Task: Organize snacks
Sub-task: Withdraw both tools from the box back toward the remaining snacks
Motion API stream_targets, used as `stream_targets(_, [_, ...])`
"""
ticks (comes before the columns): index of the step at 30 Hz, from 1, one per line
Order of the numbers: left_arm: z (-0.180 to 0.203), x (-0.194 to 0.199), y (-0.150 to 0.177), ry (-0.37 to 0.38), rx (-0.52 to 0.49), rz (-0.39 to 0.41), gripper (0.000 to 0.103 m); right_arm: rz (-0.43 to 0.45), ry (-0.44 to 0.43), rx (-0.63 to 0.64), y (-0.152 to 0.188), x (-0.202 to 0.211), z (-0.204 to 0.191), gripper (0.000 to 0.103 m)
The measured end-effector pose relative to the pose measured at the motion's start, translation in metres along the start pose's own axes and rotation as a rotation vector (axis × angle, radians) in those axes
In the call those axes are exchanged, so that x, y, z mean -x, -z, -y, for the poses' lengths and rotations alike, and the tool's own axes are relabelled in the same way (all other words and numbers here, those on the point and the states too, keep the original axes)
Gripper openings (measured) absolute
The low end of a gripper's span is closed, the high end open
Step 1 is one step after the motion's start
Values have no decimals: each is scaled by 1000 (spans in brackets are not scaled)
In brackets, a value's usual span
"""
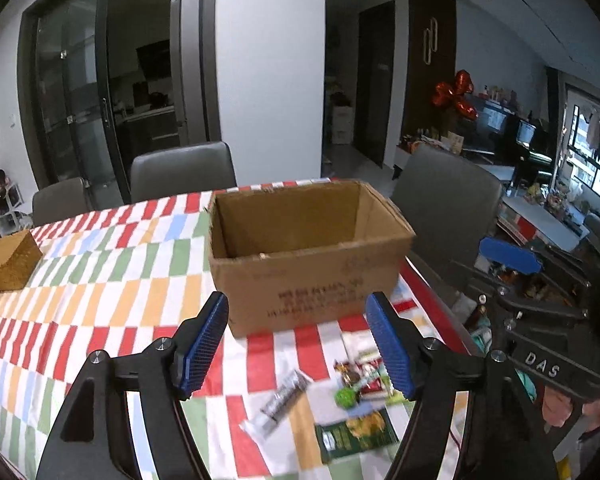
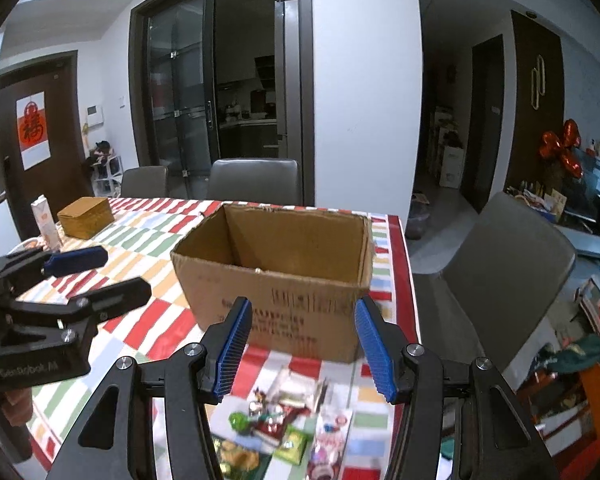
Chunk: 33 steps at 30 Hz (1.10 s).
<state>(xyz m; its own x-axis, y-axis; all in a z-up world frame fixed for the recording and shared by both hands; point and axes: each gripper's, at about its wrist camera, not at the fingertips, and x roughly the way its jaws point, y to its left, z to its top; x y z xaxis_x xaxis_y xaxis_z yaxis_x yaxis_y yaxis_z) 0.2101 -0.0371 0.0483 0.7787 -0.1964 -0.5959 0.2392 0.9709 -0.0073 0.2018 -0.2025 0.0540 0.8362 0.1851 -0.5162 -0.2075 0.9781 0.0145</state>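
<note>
Snacks (image 2: 284,428) lie in a loose heap on the checked tablecloth (image 1: 112,280), just in front of our open cardboard box (image 1: 300,256) — a dark green packet (image 1: 356,432), a silver bar wrapper (image 1: 278,402) and small bright sweets among them. Our left gripper (image 1: 298,344) hangs above the heap with jaws apart, nothing between them. Our right gripper (image 2: 304,346) is likewise parted and empty — a wicker box (image 2: 85,216) sits well off to the left.
</note>
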Motion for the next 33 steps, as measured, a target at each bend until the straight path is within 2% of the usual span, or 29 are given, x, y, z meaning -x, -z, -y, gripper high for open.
stream_targets(7, [12,9,33,21,11,-36,71,-30,13,-24,25,14,2,55])
stream_targets(14, [17,7,66,26,25,-94,71,-108,5,-42,54,14,0,55])
stream_targets(26, [21,-22,104,35,22,-203,71,-279,-4,-105,110,-12,7,55])
stream_targets(33, [20,-41,115,51,13,-239,70,-343,9,-123,126,-28,12,55])
